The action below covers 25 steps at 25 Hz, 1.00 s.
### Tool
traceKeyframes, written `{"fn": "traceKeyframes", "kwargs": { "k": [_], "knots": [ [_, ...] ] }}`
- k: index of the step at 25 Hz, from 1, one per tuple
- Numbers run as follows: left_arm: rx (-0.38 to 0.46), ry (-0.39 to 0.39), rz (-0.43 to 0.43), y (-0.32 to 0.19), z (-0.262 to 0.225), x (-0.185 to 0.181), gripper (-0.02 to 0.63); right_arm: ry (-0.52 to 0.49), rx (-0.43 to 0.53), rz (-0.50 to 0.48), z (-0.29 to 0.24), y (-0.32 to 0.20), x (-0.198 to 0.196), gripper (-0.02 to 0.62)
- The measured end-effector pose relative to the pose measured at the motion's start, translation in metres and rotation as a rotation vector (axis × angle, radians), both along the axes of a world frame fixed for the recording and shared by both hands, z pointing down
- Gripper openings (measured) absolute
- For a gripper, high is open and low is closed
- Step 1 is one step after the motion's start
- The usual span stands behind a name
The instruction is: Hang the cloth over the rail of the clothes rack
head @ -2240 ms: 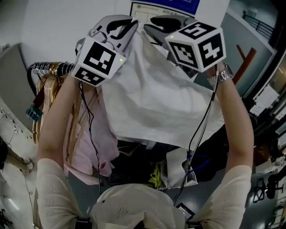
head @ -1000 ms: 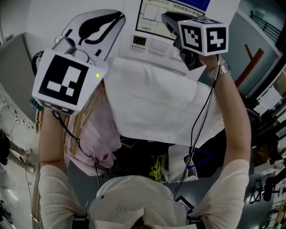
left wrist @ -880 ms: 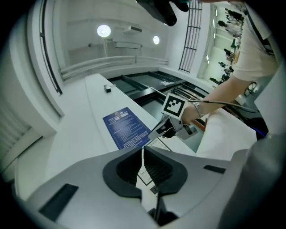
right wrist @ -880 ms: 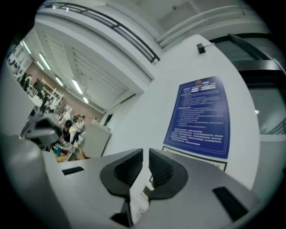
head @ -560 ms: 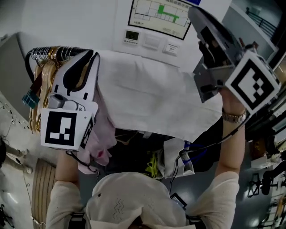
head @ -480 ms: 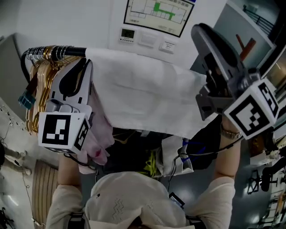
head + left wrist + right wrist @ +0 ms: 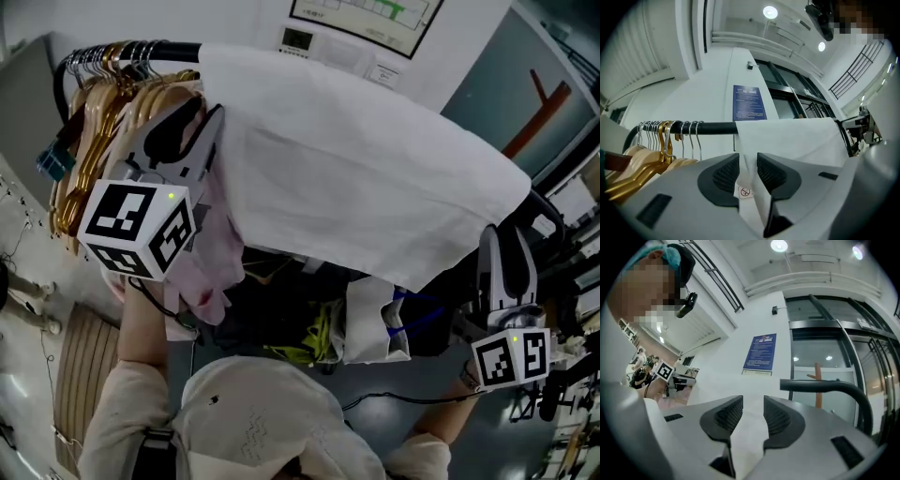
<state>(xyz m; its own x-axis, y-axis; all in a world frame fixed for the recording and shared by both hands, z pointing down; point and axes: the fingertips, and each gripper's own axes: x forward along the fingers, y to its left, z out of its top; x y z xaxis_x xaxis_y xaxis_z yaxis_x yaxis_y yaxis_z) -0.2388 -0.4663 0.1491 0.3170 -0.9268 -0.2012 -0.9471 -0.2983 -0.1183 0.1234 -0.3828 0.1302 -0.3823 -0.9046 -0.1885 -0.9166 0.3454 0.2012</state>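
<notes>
Left end of the rail (image 7: 176,50) is jammed with wooden hangers (image 7: 98,112), a pink garment (image 7: 211,258) hanging just below: no way through. The cloth (image 7: 375,178) blankets most of the remaining rail and screens the clutter (image 7: 328,328) beneath. Clear air above the rail, before the white wall (image 7: 225,19).

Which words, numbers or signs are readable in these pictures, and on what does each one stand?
No word or number can be read.
Blue poster: print too small.
Tag on the cloth: a crossed-out circle sign, no words.
Wall chart: too blurred.
</notes>
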Motion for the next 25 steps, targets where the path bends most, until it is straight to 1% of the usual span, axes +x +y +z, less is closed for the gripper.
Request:
{"fn": "traceKeyframes", "kwargs": {
  "k": [3, 5, 6, 9, 11, 13, 15, 16, 17, 20, 25],
  "knots": [
    [-0.04, 0.062, 0.065, -0.005, 0.001, -0.002, 0.103, -0.053, -0.041, 0.021, 0.011, -0.007, 0.02, 0.124],
    [-0.055, 0.099, 0.072, -0.008, 0.004, -0.005, 0.103, -0.095, -0.061, 0.009, 0.011, -0.016, 0.026, 0.124],
    [-0.055, 0.102, 0.06, -0.009, 0.006, -0.006, 0.103, -0.112, -0.064, 0.004, 0.009, -0.019, 0.028, 0.124],
    [-0.047, 0.062, 0.011, -0.007, 0.009, -0.006, 0.103, -0.126, -0.07, -0.006, 0.006, -0.026, 0.033, 0.124],
    [-0.04, 0.03, -0.005, -0.005, 0.008, -0.003, 0.103, -0.134, -0.083, -0.027, 0.008, -0.029, 0.031, 0.124],
    [-0.029, 0.016, -0.01, 0.0, 0.005, 0.0, 0.094, -0.127, -0.09, -0.042, 0.01, -0.03, 0.028, 0.124],
    [-0.013, 0.023, 0.001, 0.006, 0.0, 0.002, 0.027, -0.088, -0.092, -0.037, 0.013, -0.027, 0.025, 0.123],
    [-0.008, 0.024, 0.01, 0.008, -0.002, 0.004, 0.017, -0.069, -0.091, -0.033, 0.013, -0.025, 0.025, 0.116],
    [-0.006, 0.021, 0.014, 0.01, -0.005, 0.005, 0.015, -0.06, -0.087, -0.029, 0.014, -0.023, 0.026, 0.036],
    [-0.001, -0.018, 0.006, 0.015, -0.016, 0.005, 0.015, -0.101, -0.062, -0.033, 0.011, -0.017, 0.027, 0.026],
    [0.06, -0.112, -0.033, 0.019, -0.057, -0.002, 0.015, -0.15, -0.011, -0.062, -0.01, -0.013, 0.018, 0.026]
  ]
}}
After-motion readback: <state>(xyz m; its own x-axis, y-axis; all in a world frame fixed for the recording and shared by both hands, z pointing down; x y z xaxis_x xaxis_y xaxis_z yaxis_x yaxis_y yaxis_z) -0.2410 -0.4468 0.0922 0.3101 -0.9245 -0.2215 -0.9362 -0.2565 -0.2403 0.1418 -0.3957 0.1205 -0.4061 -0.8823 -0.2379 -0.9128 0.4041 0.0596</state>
